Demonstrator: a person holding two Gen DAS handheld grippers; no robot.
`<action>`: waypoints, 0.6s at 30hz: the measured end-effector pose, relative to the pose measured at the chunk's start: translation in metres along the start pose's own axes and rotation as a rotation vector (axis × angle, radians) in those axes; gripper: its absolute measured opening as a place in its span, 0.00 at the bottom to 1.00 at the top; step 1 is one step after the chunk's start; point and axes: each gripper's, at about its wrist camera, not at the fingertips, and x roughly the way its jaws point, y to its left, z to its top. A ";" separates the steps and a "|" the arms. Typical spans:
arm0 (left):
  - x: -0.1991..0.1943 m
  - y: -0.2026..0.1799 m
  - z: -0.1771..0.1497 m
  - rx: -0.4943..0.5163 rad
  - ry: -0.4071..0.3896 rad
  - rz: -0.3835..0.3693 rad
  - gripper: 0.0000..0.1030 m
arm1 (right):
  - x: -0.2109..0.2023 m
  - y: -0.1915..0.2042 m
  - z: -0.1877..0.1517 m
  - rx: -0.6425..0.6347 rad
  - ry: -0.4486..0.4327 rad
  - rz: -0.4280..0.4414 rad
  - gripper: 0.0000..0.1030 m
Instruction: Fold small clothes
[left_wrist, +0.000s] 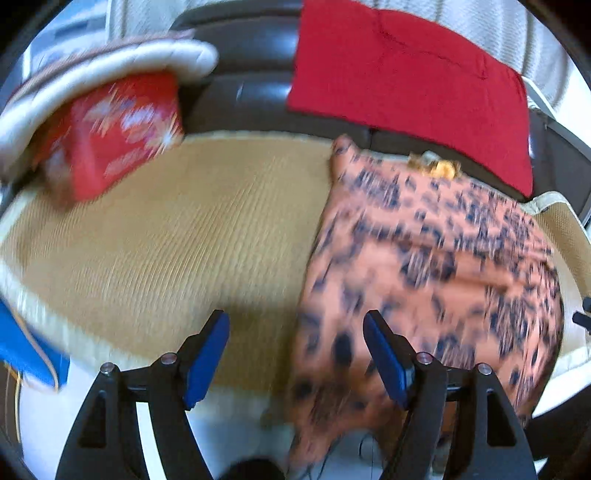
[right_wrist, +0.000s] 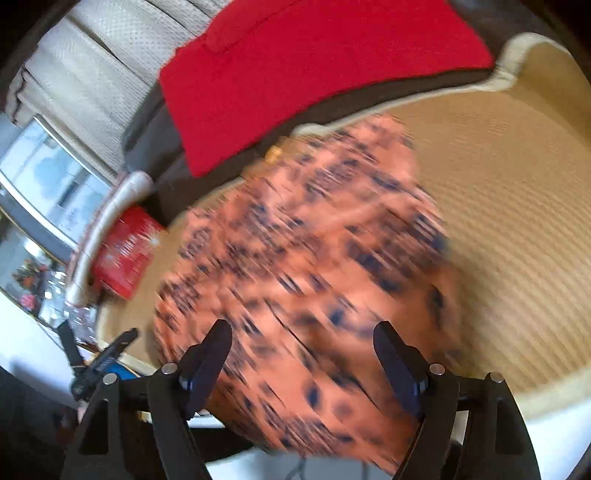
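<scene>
my left claw (left_wrist: 296, 350) hangs with jaws apart, gripping nothing, low over the near edge of the woven mat (left_wrist: 166, 229); my right claw (right_wrist: 303, 360) gapes too, over the leopard-print garment (right_wrist: 306, 280). both look ready to pinch its near hem. the garment lies on the mat's right side, long axis running away toward the red cushion (left_wrist: 406, 85), though blur hides its exact edges.

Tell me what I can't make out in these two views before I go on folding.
- Leopard-print garment: motion blur in both wrist views hides folds and edges; its near end is cut off by the bottom edge.
- Red patterned box: print blurred, unreadable, left wrist view.
- Right gripper: open; contact with the cloth unclear through blur.
- Left gripper: open.
</scene>
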 end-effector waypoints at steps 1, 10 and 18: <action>0.000 0.004 -0.009 -0.014 0.021 -0.001 0.73 | -0.006 -0.008 -0.009 0.008 0.016 -0.009 0.80; 0.018 0.016 -0.061 -0.110 0.157 -0.119 0.74 | 0.023 -0.081 -0.064 0.053 0.281 -0.200 0.80; 0.049 0.010 -0.074 -0.121 0.270 -0.168 0.74 | 0.069 -0.104 -0.078 0.037 0.444 -0.198 0.80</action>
